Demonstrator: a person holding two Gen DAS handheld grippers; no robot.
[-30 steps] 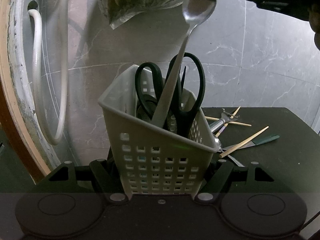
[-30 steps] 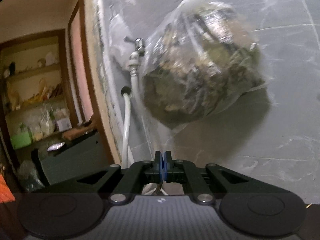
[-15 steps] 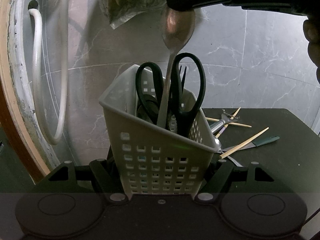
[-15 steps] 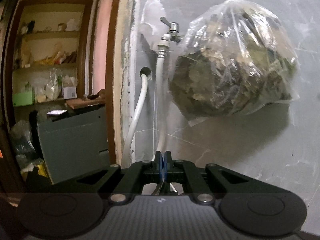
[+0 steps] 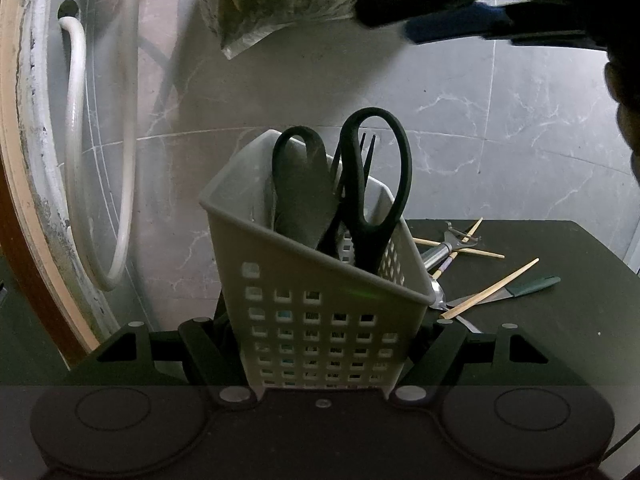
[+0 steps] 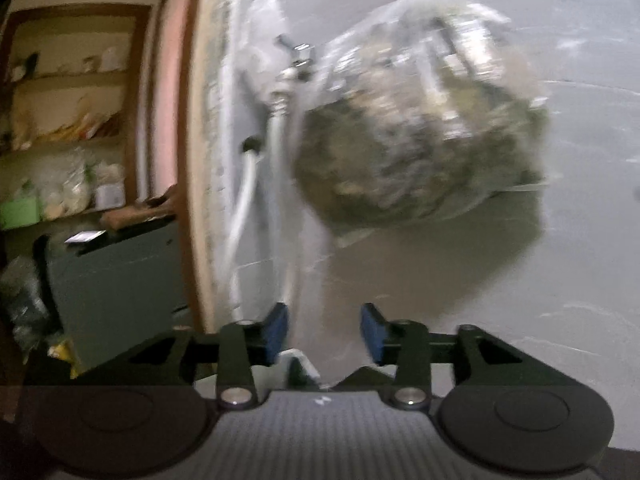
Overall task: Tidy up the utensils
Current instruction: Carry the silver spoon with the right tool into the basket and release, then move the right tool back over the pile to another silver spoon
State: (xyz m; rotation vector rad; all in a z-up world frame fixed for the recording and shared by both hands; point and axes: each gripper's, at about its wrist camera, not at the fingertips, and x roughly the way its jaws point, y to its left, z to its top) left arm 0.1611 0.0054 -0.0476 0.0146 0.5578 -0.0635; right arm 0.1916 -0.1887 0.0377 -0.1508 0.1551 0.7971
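Note:
My left gripper (image 5: pixel 320 344) is shut on a white perforated basket (image 5: pixel 312 276), one finger on each side of its lower walls. Black scissors (image 5: pixel 376 184) and a fork stand upright inside. A grey spoon (image 5: pixel 300 200) sits deep in the basket beside the scissors' left loop. My right gripper (image 5: pixel 386 22) hovers above and right of the basket. Its jaws are opening, and in the right wrist view nothing lies between its blue pads (image 6: pixel 276 332). Chopsticks (image 5: pixel 492 288), a metal peeler (image 5: pixel 440 252) and a green-handled knife (image 5: pixel 532 284) lie loose on the dark table (image 5: pixel 540 340).
A clear bag of dried leaves (image 6: pixel 420 120) hangs on the grey marble wall, just above the basket. A tap (image 6: pixel 296 60) and white hose (image 5: pixel 76 160) run down the wall at left. Shelves (image 6: pixel 60 140) stand beyond a doorway. A hand (image 5: pixel 624 100) shows at the right edge.
The right gripper has opened and let go of the spoon, which has dropped from above the rim down into the basket. The basket and left gripper have stayed still.

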